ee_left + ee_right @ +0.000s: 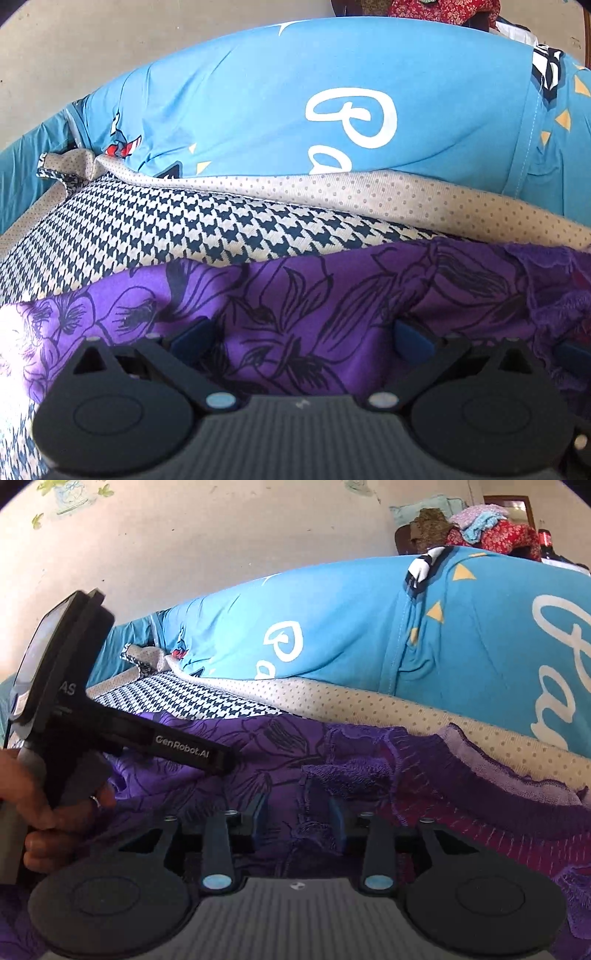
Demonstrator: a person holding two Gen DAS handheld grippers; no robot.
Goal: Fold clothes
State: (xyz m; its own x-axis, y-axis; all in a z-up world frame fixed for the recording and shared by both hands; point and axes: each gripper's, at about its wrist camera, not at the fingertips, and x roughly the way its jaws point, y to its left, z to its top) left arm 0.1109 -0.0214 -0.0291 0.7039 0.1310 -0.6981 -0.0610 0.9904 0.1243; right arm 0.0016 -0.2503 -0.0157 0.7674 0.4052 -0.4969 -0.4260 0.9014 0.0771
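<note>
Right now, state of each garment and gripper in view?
purple floral garment: flat, under both grippers
houndstooth cloth: flat, beneath the purple one
blue pillow: behind the clothes
left gripper: open, fabric between fingers
right gripper: open, over a fabric ridge

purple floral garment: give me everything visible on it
The purple floral garment is a thin, smooth-looking fabric printed with black line-drawn flowers, wrinkled and lying flat atop a houndstooth cloth. At its right end a darker purple lacy, stitched hem or waistband is turned up, showing reddish lining. The left gripper rests on it, blue fingers spread wide. The right gripper straddles a raised fold, not visibly pinching it.
</note>
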